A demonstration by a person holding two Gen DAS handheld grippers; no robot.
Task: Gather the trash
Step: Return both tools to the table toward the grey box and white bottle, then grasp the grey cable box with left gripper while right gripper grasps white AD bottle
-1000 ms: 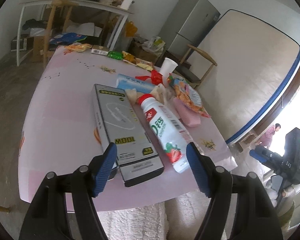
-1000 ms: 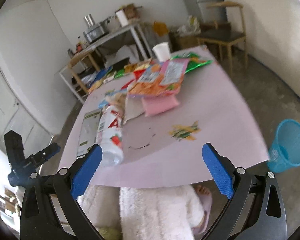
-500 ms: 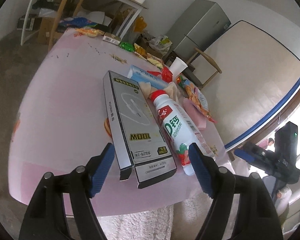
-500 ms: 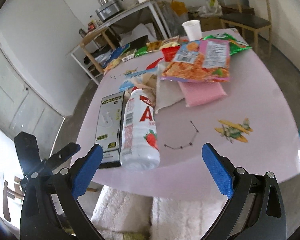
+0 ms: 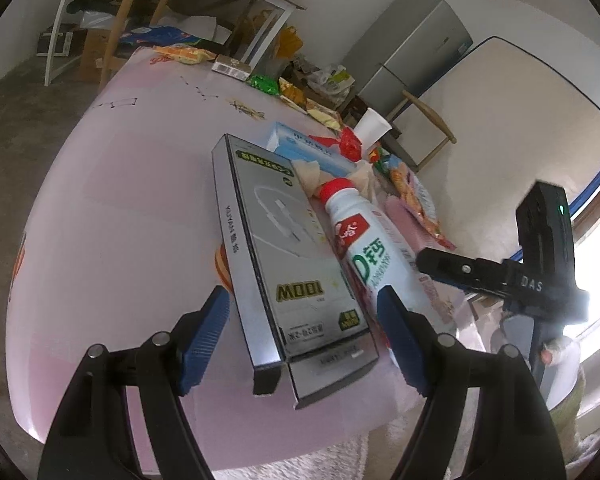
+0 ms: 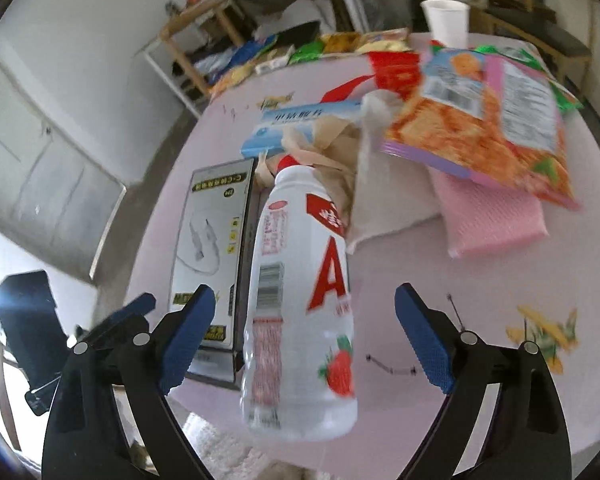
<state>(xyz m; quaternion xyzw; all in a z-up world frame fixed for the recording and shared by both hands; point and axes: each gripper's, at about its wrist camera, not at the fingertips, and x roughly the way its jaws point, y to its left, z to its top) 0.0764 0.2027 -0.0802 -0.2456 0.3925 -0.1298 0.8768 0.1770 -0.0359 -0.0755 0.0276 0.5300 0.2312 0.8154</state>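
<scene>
A long grey box (image 5: 284,252) lies on the pink table (image 5: 112,216), its near end between the open fingers of my left gripper (image 5: 304,344). A white strawberry milk bottle (image 5: 376,256) with a red cap lies on its side to the right of the box. In the right wrist view the bottle (image 6: 300,312) lies between the open fingers of my right gripper (image 6: 304,340), with the box (image 6: 212,256) to its left. Neither gripper touches anything. My right gripper also shows in the left wrist view (image 5: 500,276).
Behind the bottle lie crumpled tissue (image 6: 332,156), a blue box (image 6: 304,120), an orange snack bag (image 6: 484,128), a pink cloth (image 6: 496,216) and a white paper cup (image 6: 446,20). More wrappers (image 5: 292,92) line the table's far edge. A chair (image 5: 424,124) and fridge (image 5: 412,48) stand beyond.
Both grippers have moved forward and closer to the table edge. The box now sits between the left fingers and the bottle between the right fingers. Both stay open.
</scene>
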